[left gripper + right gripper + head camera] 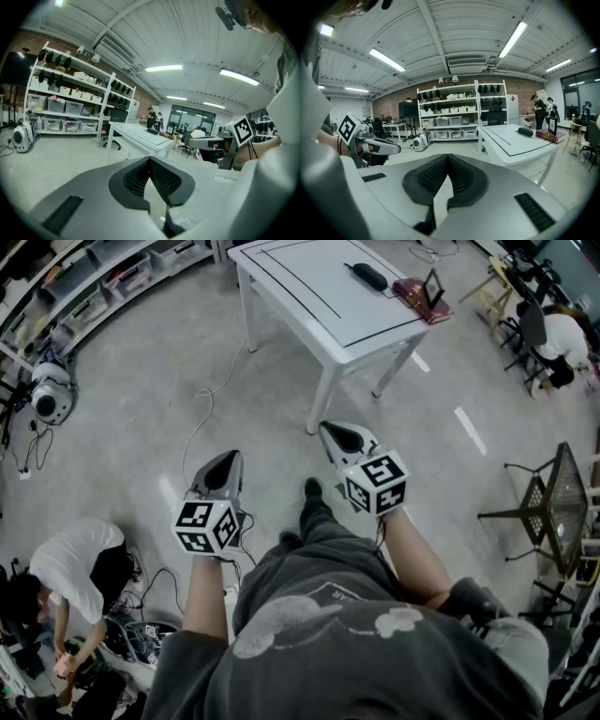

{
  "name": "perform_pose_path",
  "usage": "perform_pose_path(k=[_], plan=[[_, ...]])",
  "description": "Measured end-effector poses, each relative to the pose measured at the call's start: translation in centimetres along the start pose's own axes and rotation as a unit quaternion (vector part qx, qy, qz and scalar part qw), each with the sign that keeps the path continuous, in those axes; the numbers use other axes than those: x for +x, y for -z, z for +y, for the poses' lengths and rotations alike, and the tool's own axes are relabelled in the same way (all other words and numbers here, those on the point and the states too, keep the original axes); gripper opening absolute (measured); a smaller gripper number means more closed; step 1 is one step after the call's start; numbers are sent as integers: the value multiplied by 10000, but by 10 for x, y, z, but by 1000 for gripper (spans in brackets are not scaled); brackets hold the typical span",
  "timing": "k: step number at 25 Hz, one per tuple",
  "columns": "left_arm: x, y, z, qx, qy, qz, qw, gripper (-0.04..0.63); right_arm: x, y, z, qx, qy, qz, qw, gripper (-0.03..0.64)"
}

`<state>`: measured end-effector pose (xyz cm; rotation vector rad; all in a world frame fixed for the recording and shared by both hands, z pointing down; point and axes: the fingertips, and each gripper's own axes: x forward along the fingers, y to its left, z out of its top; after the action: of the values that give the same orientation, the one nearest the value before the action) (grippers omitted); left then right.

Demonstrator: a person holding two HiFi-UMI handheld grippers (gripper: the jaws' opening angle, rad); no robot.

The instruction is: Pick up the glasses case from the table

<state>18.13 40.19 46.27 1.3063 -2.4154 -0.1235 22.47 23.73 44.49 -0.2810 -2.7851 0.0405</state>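
Grey left tool (150,158) closed, empty; right tool (449,155) same

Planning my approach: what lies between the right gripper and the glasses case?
The head view shows only concrete floor, then the white table's near edge and top, between the right gripper and the glasses case.

Bright, even light from ceiling tubes (386,60); fisheye edges curve and darken.
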Motion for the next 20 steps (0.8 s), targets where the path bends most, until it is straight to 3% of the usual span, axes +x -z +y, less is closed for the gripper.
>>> perform_pose_path(k=[13, 20], plan=[[-16, 5, -2, -153, -141, -59, 9998, 3, -7, 1, 6, -122, -80, 55, 9999, -2], [-25, 10, 2, -135, -205, -19, 9997, 3, -8, -7, 0, -158, 119, -223, 9996, -2]])
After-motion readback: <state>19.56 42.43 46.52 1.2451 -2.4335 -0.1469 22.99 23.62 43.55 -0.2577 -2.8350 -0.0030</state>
